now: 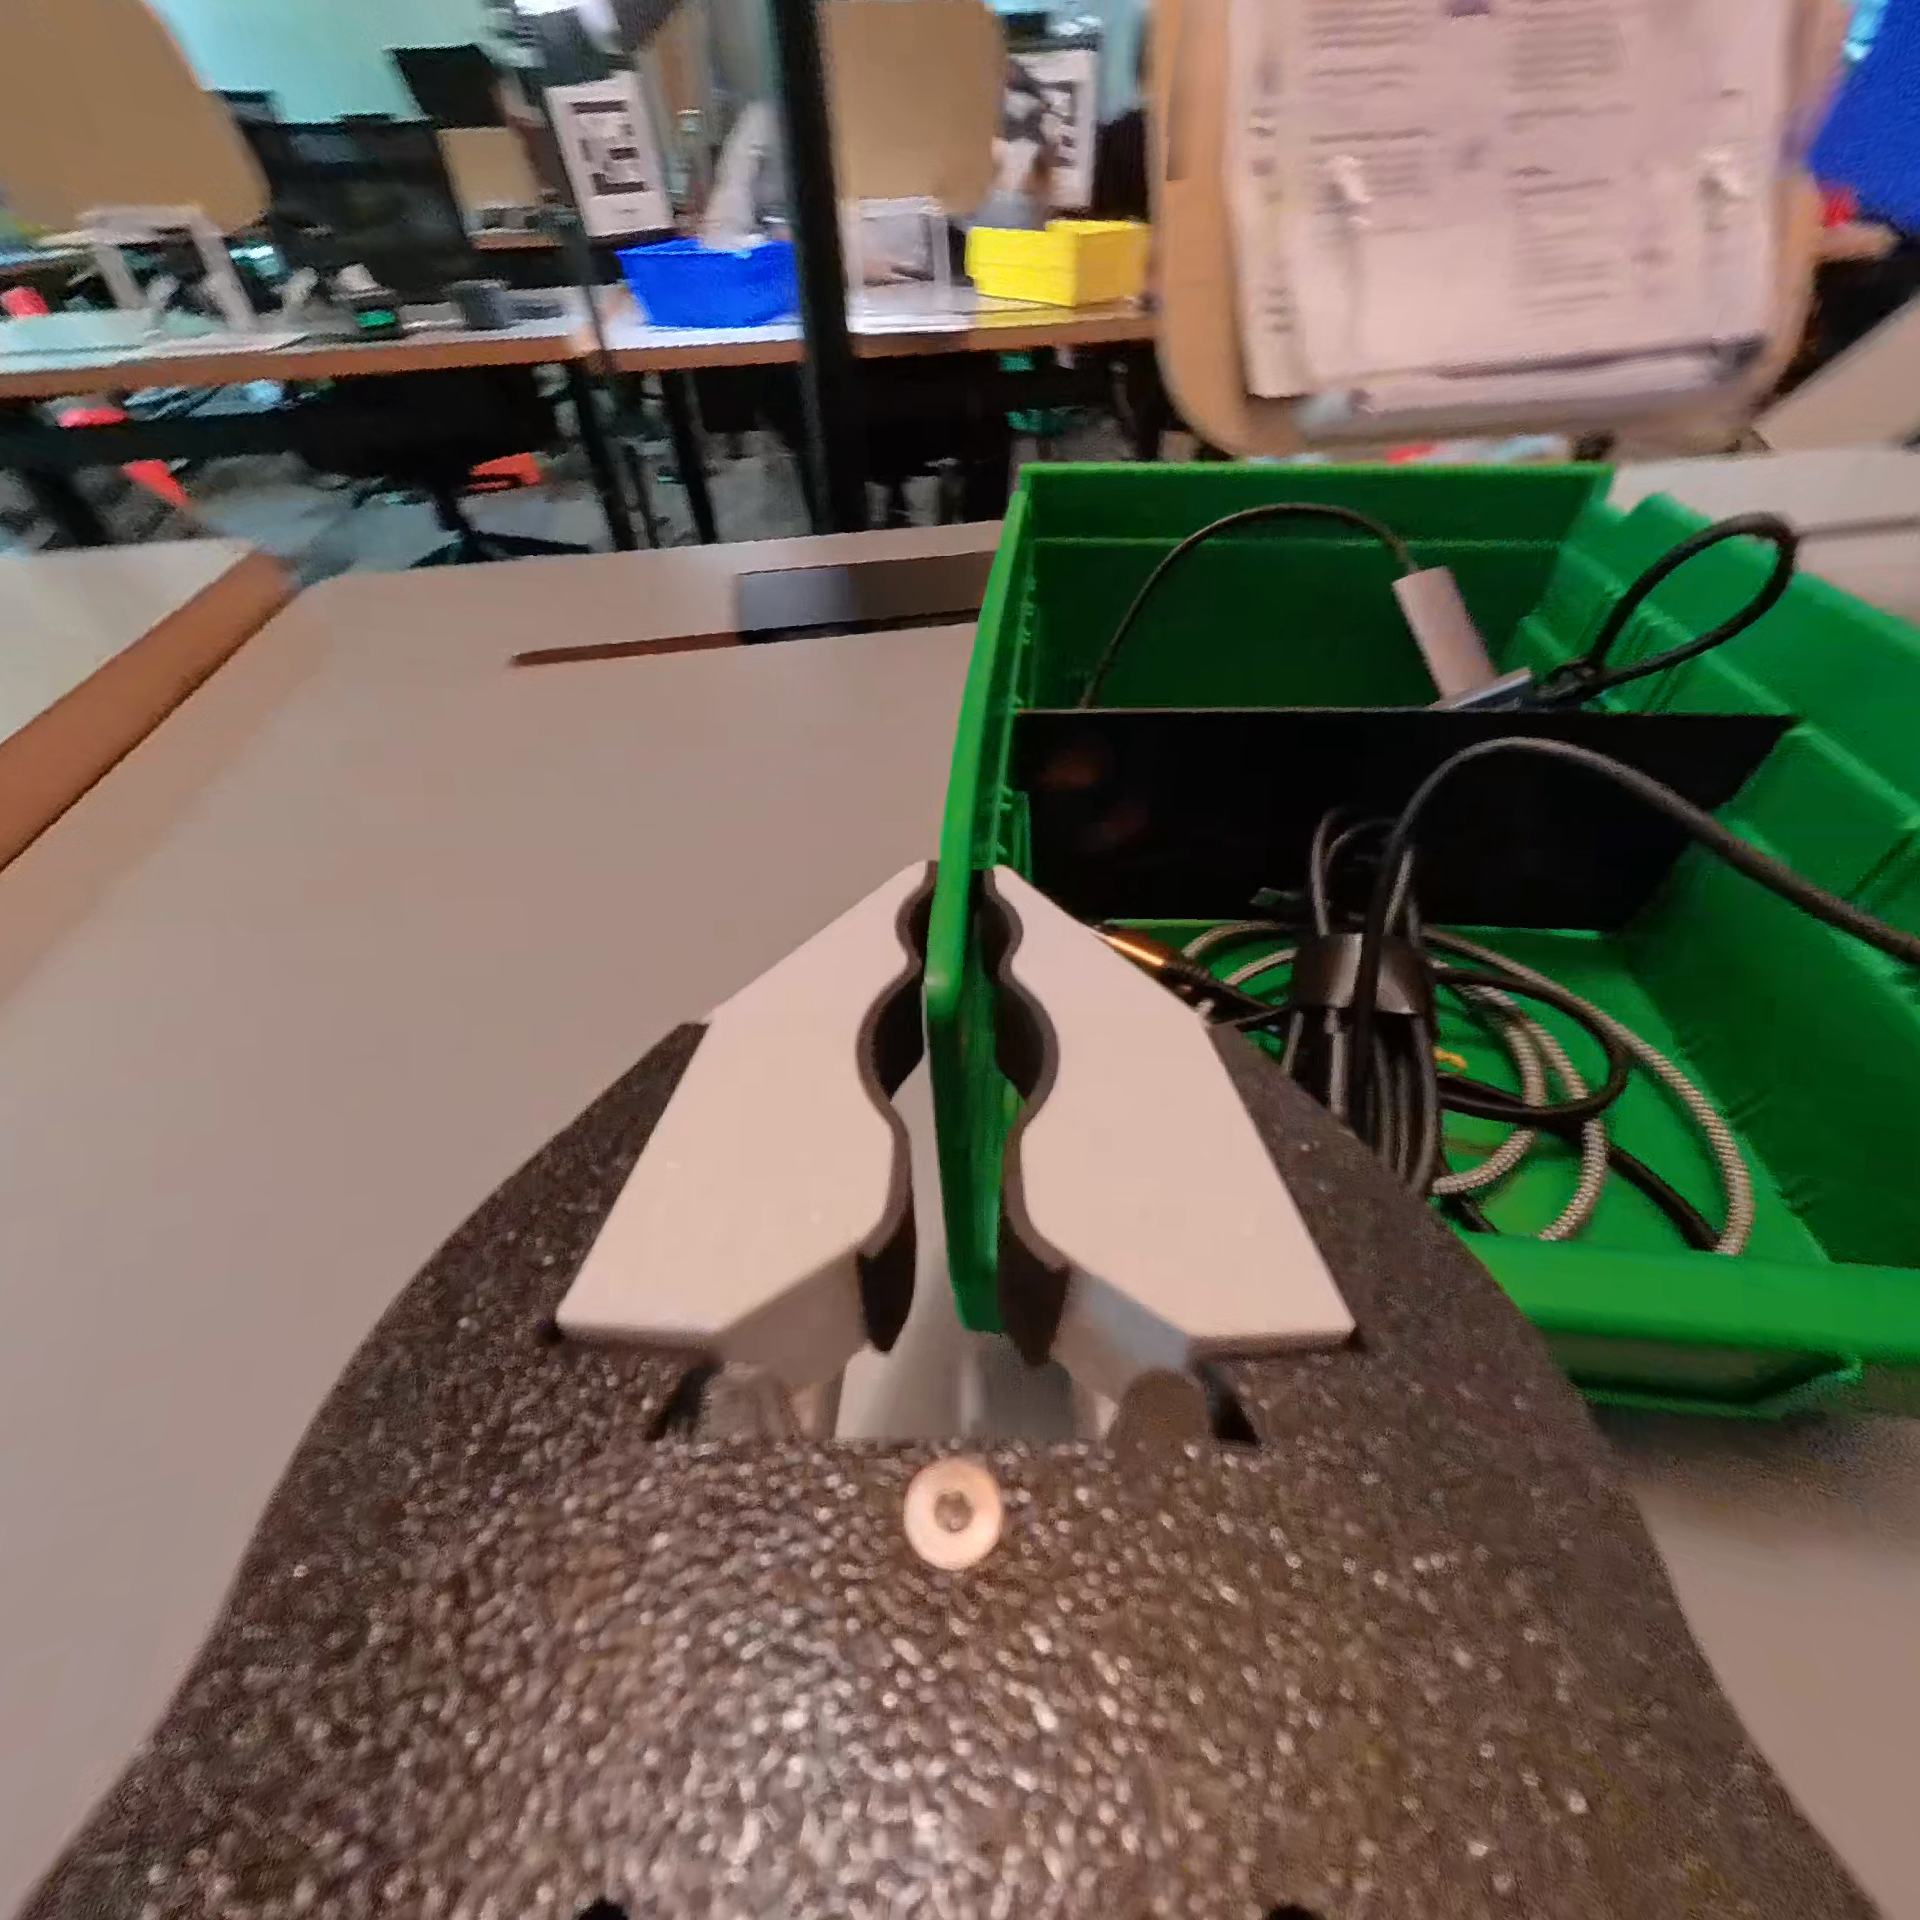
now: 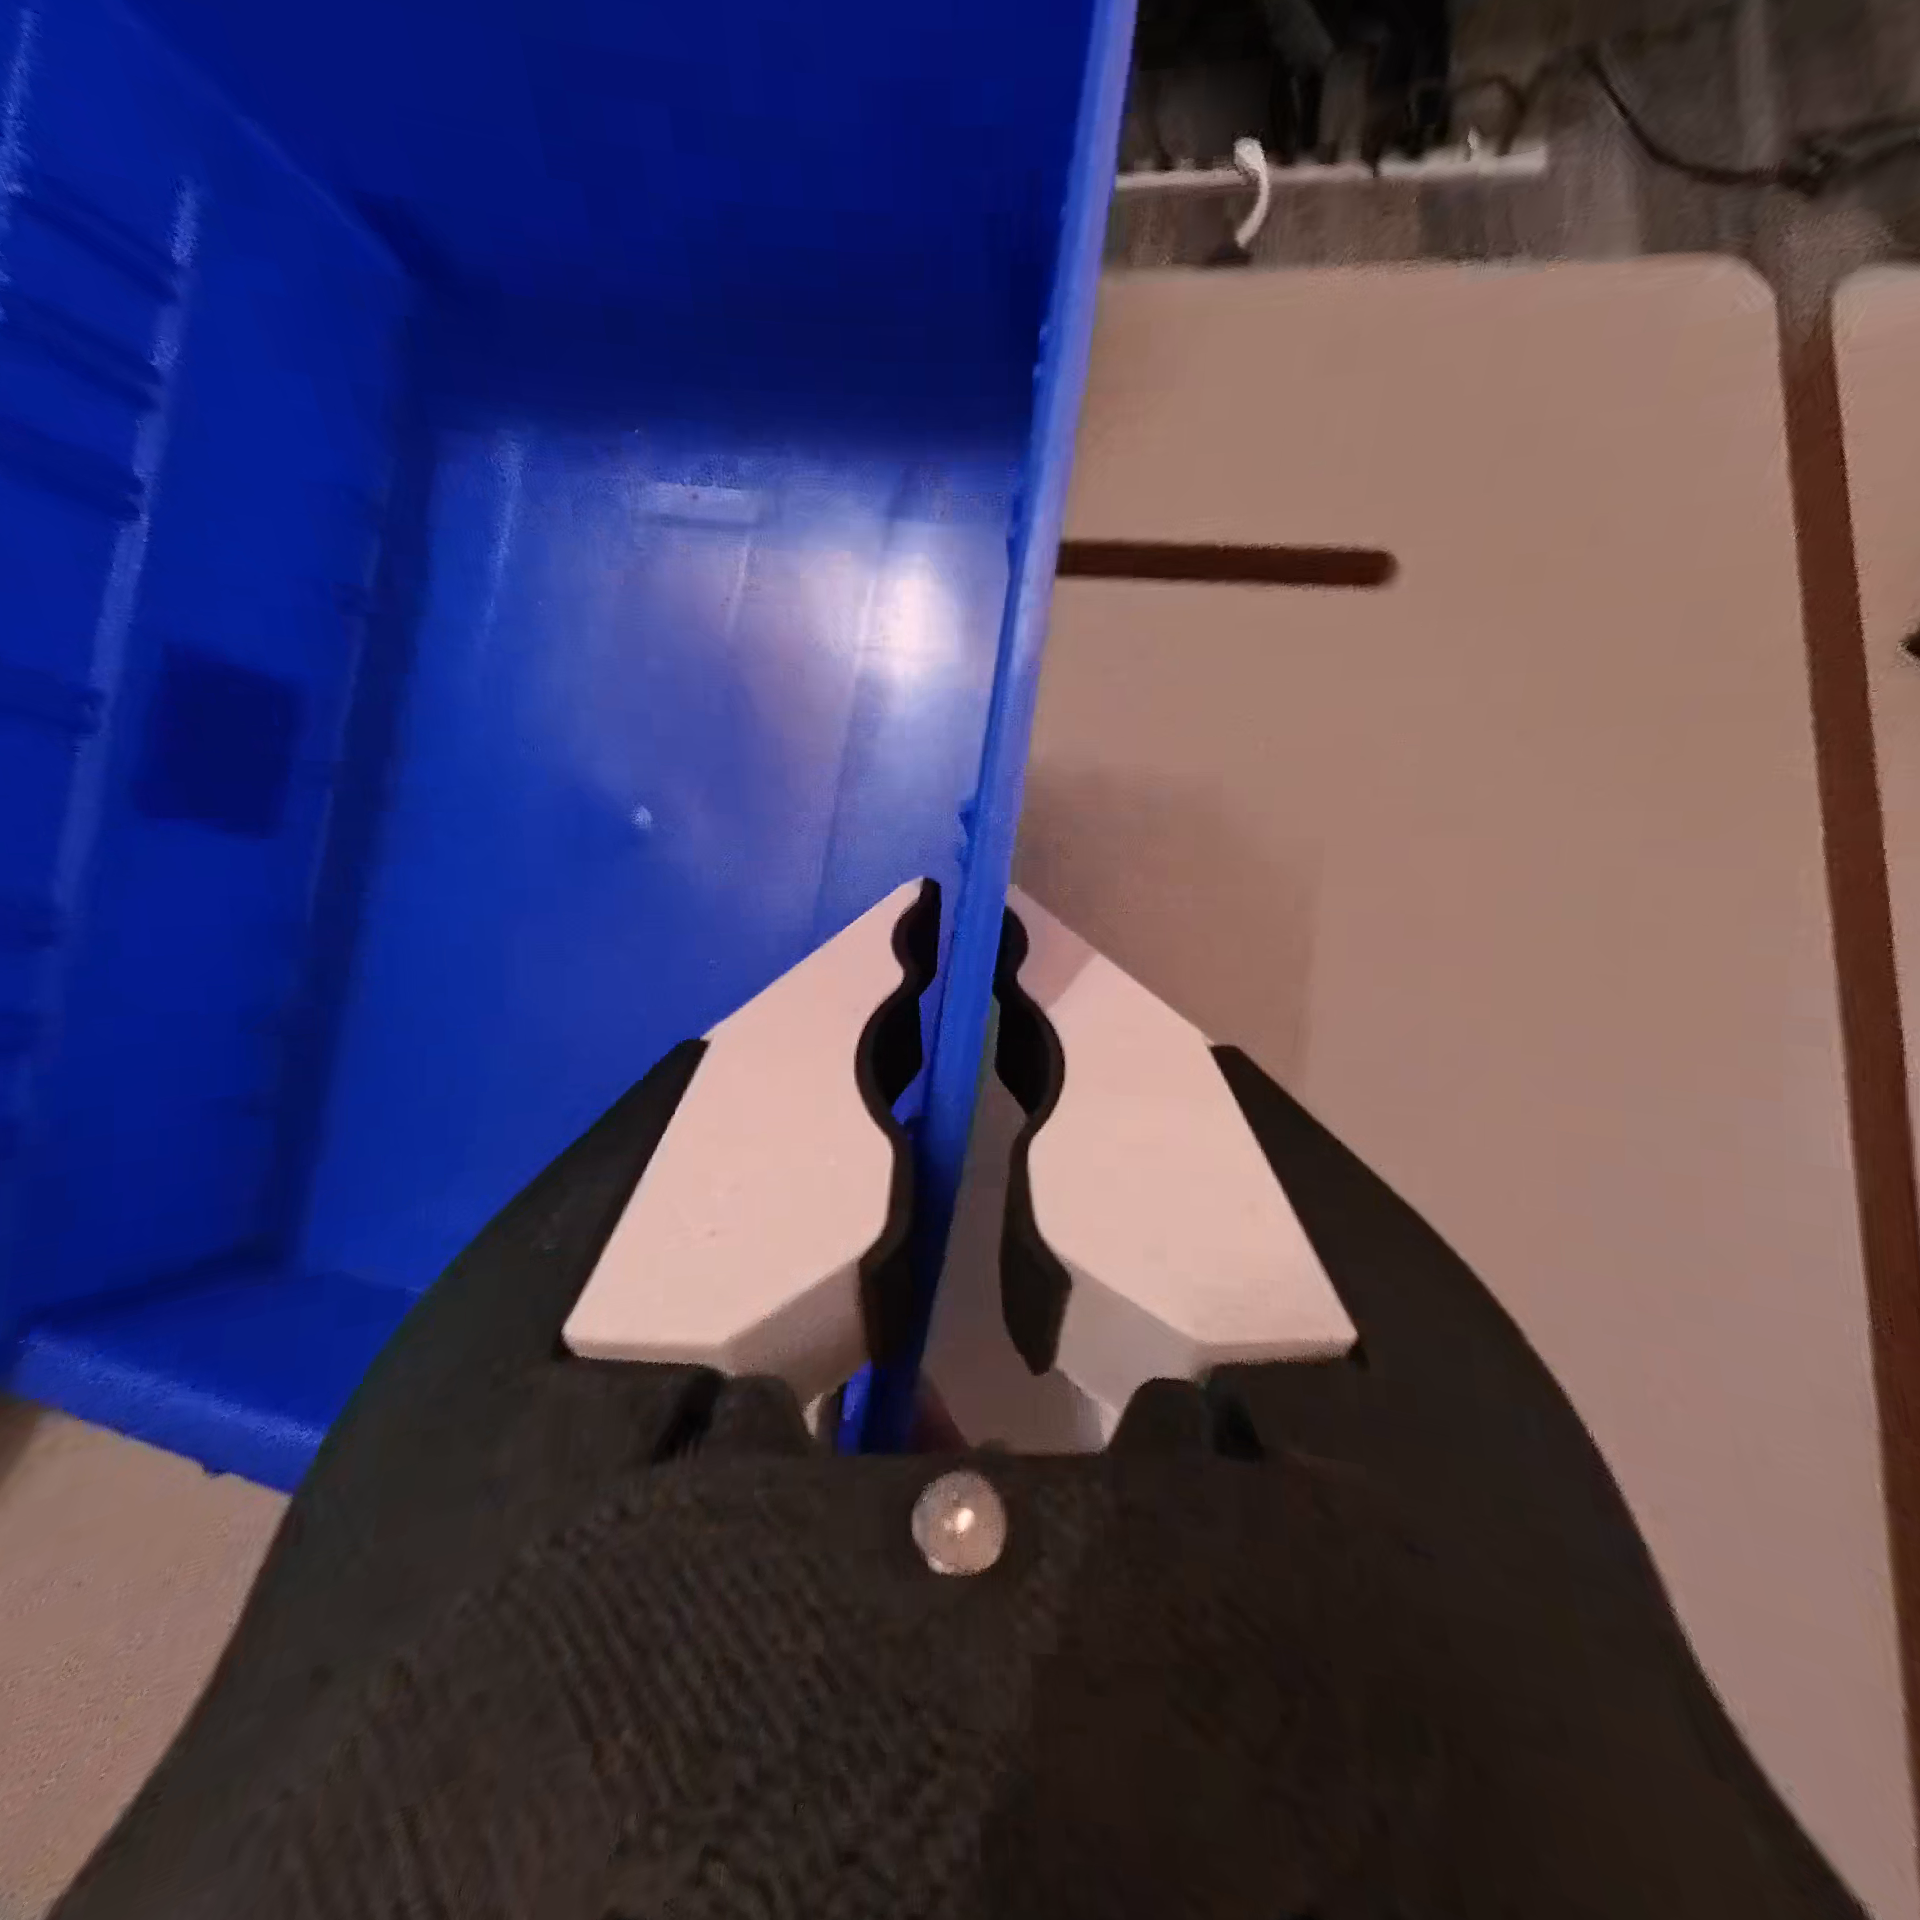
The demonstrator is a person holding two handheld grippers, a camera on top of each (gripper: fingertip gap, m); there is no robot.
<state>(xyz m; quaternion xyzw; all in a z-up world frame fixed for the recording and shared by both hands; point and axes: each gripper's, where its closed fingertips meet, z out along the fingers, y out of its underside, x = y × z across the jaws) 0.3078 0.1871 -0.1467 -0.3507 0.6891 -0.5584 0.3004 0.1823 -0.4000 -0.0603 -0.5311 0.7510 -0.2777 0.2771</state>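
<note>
In the left wrist view my left gripper (image 1: 958, 883) is shut on the left side wall of a green plastic bin (image 1: 1143, 623). The bin holds coiled black and braided cables (image 1: 1455, 1039), a black divider (image 1: 1351, 800) and a grey adapter (image 1: 1439, 634). In the right wrist view my right gripper (image 2: 966, 894) is shut on the right side wall of a blue plastic bin (image 2: 582, 675). The blue bin looks empty inside and seems tilted or lifted off the beige table (image 2: 1455, 831).
The beige table (image 1: 468, 935) has a dark slot (image 1: 748, 644) at its far edge. Behind it stand a black pole (image 1: 821, 260), a cardboard board with papers (image 1: 1475, 197), and desks with a blue tub (image 1: 712, 275) and a yellow box (image 1: 1060, 260). A table seam (image 2: 1829, 727) runs at right. About 60 cm separates my left fingertips from my right.
</note>
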